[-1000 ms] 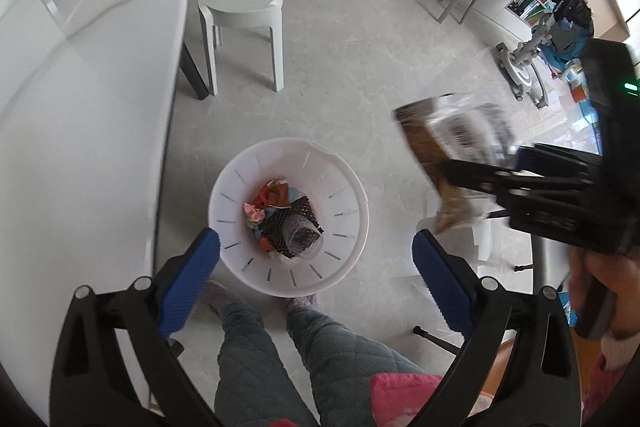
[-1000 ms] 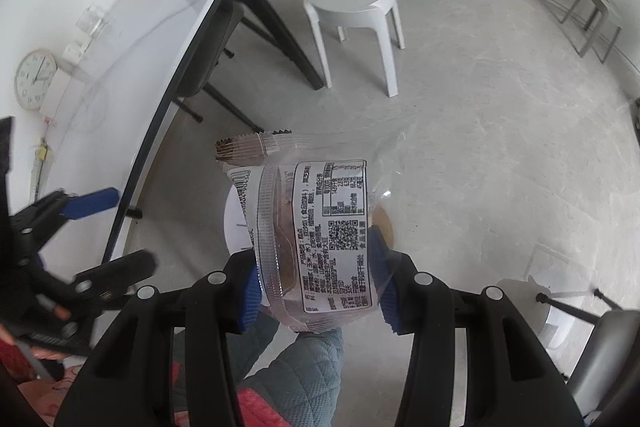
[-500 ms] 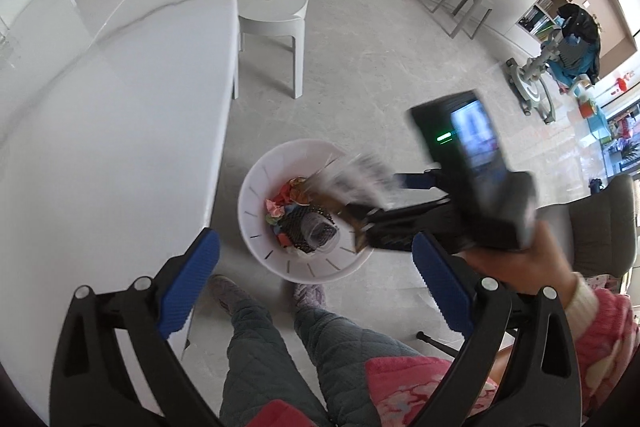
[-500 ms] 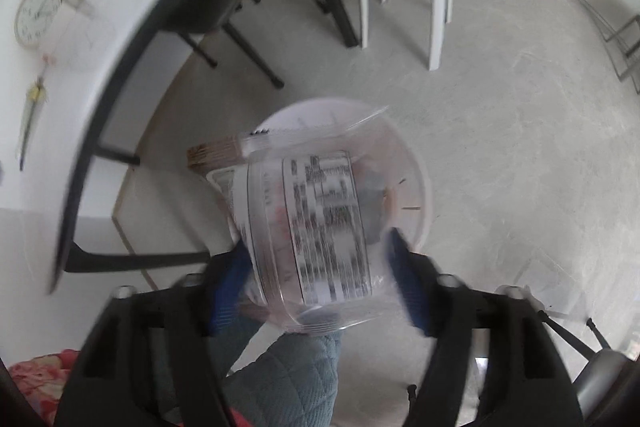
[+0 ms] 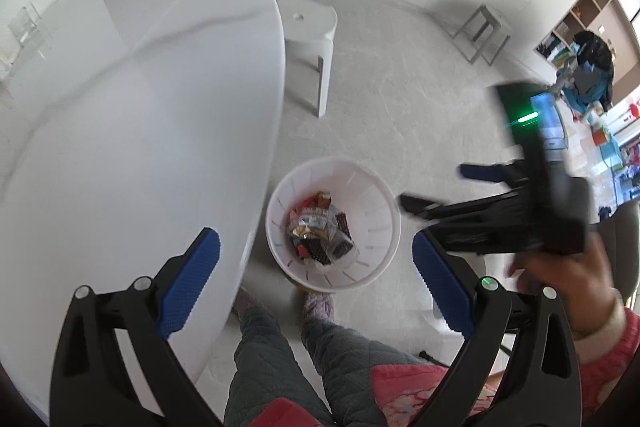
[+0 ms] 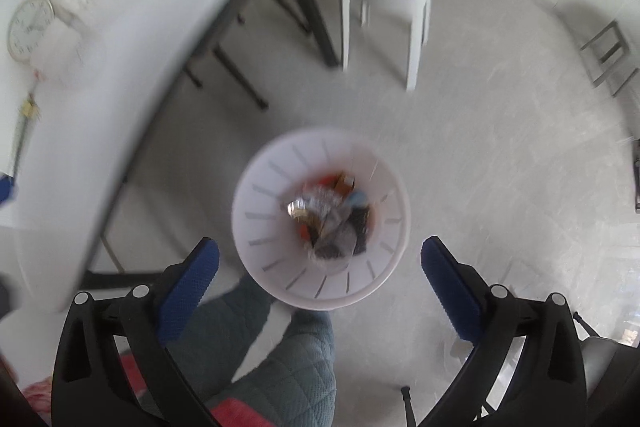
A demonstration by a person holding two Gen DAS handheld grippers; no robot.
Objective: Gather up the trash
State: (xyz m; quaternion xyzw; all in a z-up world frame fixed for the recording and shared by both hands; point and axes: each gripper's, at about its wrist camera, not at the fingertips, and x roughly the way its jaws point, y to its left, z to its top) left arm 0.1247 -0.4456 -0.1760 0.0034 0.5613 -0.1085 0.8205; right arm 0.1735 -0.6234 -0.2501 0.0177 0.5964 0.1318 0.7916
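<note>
A white slotted trash bin [image 5: 372, 195] stands on the floor by the table edge and holds a pile of wrappers [image 5: 318, 229], among them a clear plastic package. In the right wrist view the bin [image 6: 260, 211] lies below, with the trash [image 6: 330, 217] blurred inside. My left gripper [image 5: 316, 271] is open and empty, above the bin's near side. My right gripper [image 6: 320, 269] is open and empty over the bin; it also shows in the left wrist view [image 5: 436, 189], to the right of the bin.
A white oval table [image 5: 120, 115] fills the left. A white plastic stool [image 5: 310, 23] stands beyond the bin, a metal stool [image 5: 482, 33] farther right. The person's legs and slippers [image 5: 318, 305] are just in front of the bin. A clock [image 6: 30, 27] lies on the table.
My right gripper carried the clear labelled package over the bin, opened and let it go; the package now lies in the bin. The left gripper stayed open and shifted toward the table.
</note>
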